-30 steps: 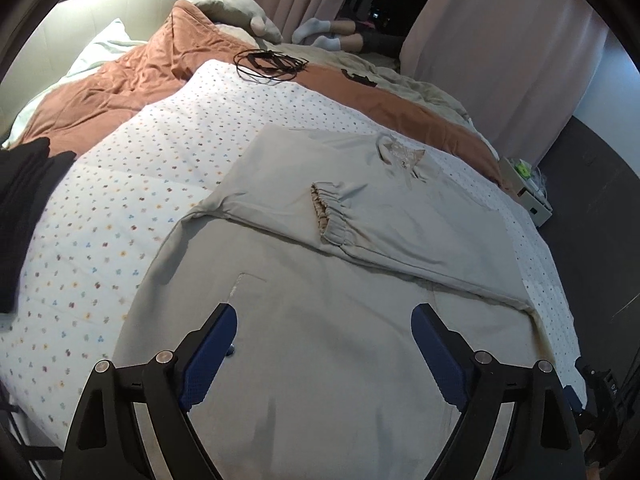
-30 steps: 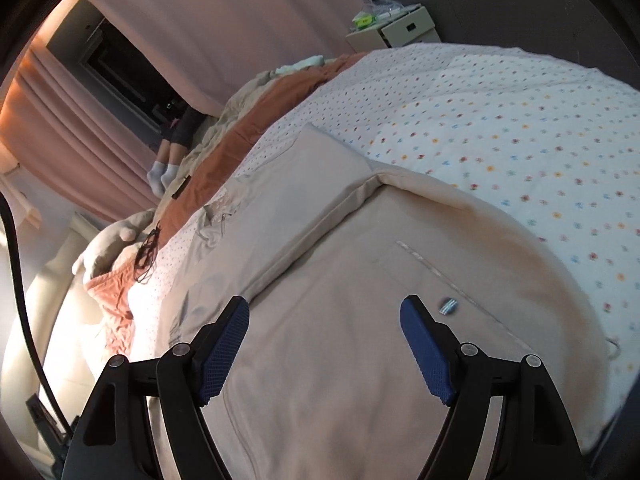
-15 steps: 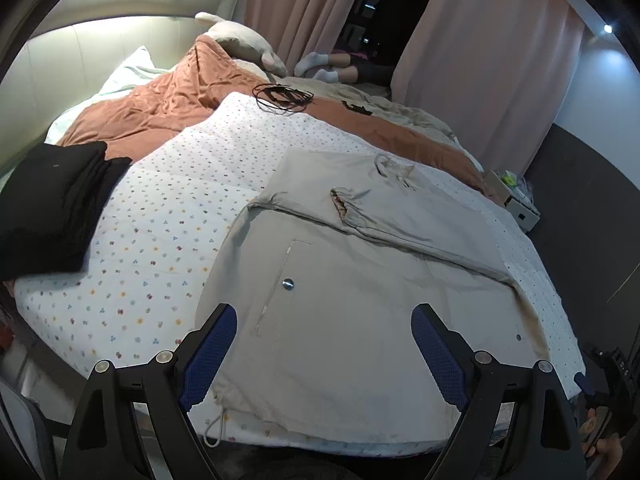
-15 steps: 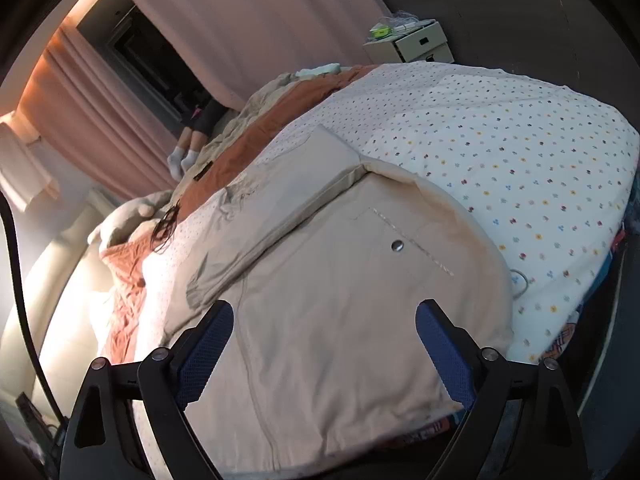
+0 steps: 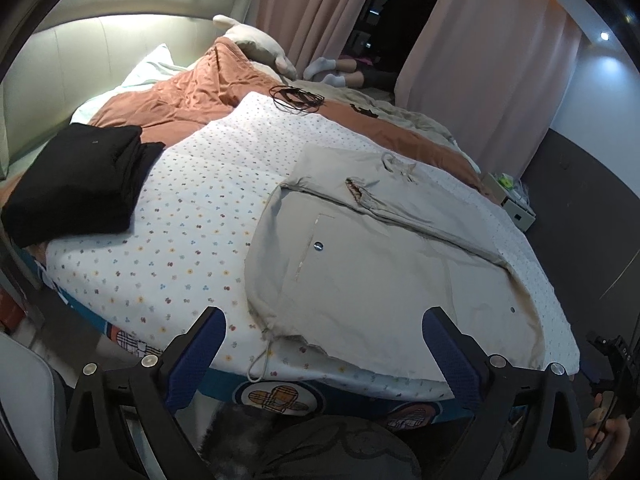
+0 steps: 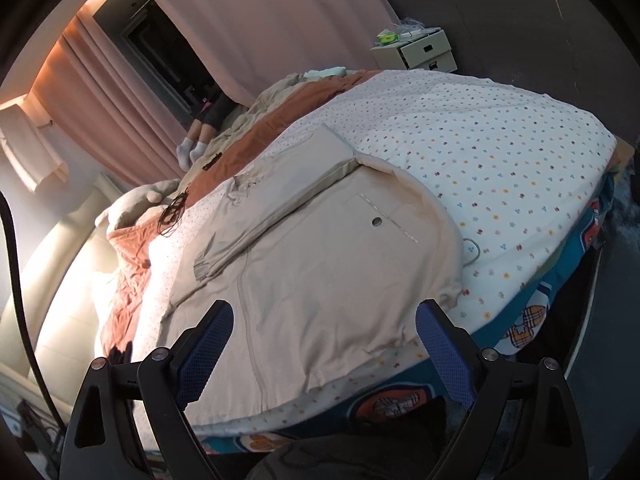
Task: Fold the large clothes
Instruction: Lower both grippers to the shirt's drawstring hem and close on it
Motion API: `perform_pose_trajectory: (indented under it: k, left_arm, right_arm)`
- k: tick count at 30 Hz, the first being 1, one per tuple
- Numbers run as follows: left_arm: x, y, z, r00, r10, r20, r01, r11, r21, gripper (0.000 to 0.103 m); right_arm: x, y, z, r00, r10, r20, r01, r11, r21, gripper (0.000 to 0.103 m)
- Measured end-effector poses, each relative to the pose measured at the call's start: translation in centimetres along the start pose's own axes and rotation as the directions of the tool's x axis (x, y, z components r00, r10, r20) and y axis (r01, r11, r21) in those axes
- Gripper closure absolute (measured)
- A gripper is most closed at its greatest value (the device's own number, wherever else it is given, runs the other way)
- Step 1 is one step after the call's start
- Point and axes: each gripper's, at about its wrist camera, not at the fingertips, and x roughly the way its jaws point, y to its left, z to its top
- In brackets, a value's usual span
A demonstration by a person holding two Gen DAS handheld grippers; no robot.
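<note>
A large beige jacket (image 5: pixel 384 264) lies flat on the dotted white bedspread (image 5: pixel 192 208), a sleeve (image 5: pixel 400 208) folded across its chest. It also shows in the right wrist view (image 6: pixel 320 264), with its sleeve (image 6: pixel 272 216) folded over. My left gripper (image 5: pixel 324 360) is open and empty, held off the bed's foot edge near the jacket's hem and drawstring (image 5: pixel 260 356). My right gripper (image 6: pixel 320 344) is open and empty, above the jacket's lower edge.
A folded black garment (image 5: pixel 80 180) sits on the bed's left. A rust duvet (image 5: pixel 172 100), a coiled black cable (image 5: pixel 296 98) and a plush toy (image 5: pixel 256 42) lie farther back. A person's socked feet (image 5: pixel 328 70) lie by the curtains. A white nightstand (image 6: pixel 420 50) stands by the dark wall.
Both grippers have pulled back from above the jacket to beyond the bed's foot edge. The whole jacket and the bed's edge have come into view. Both stay open.
</note>
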Motion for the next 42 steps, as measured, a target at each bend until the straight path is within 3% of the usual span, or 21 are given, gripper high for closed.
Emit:
perform_pose_trajectory:
  k: [11, 22, 32, 42]
  left_arm:
    - [-2.0, 3.7, -3.4, 0.999, 0.004, -0.046, -0.006, 0.998, -0.056, 0.004]
    - [-2.4, 6.1, -3.6, 0.998, 0.019, -0.057, -0.024, 0.996, -0.083, 0.005]
    - [2.6, 8.1, -3.5, 0.994, 0.001, -0.114, -0.019, 0.987, -0.158, 0.030]
    - [9.2, 9.4, -2.1, 0.987, -0.005, -0.158, -0.028, 0.978, -0.205, 0.043]
  right_arm:
    - [-2.2, -1.5, -3.0, 0.999, -0.033, -0.031, 0.032, 0.999, -0.044, 0.010]
    - [-2.4, -2.9, -3.4, 0.999, -0.017, -0.033, 0.015, 0.999, -0.040, 0.010]
    - [0.5, -5.8, -3.0, 0.999, -0.008, -0.044, 0.009, 1.000, 0.024, 0.010]
    - [5.9, -8.9, -1.4, 0.998, -0.002, -0.056, 0.007, 0.996, 0.094, 0.019]
